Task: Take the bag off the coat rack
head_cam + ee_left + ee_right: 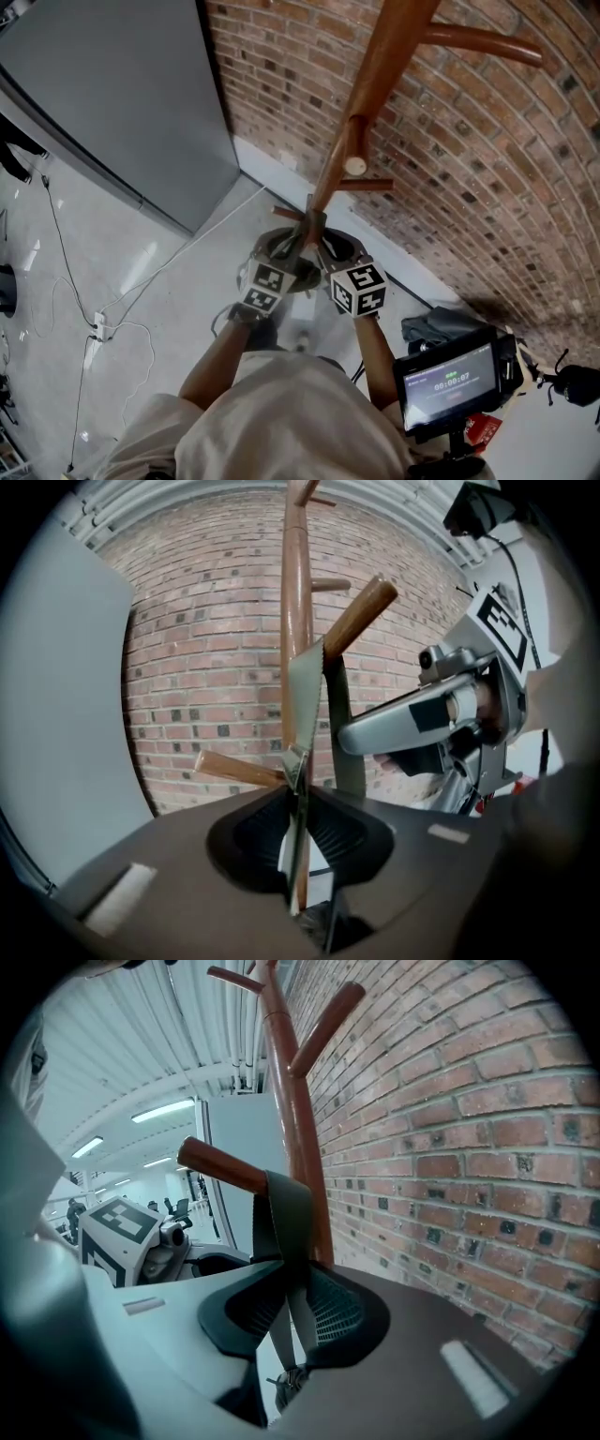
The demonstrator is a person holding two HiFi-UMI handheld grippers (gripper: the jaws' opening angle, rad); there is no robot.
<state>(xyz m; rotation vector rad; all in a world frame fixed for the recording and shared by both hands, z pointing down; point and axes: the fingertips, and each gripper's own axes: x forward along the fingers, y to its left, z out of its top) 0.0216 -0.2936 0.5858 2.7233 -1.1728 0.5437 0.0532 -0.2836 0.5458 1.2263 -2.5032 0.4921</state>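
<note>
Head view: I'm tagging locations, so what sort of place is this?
Probably an indoor workshop or lab hall: a bare brick wall, loose cables on a pale polished floor, and strip lights overhead.

Coat rack (pixel 375 84): before brick wall (pixel 487 169), right of panel (pixel 112 94).
Strap (pixel 286 1213): over near peg (pixel 220 1166), within left gripper (pixel 300 827) and right gripper (pixel 291 1307).

The left gripper (pixel 300 855) has its jaws closed on a thin grey strap (pixel 306 700). This strap rises in front of the coat rack (pixel 295 592) up to a slanted peg (pixel 361 616). Just right of the coat rack hangs a second strap (pixel 343 733), and the right gripper (pixel 412 726) points at it. Behind the coat rack is a brick wall (pixel 206 667).
</note>
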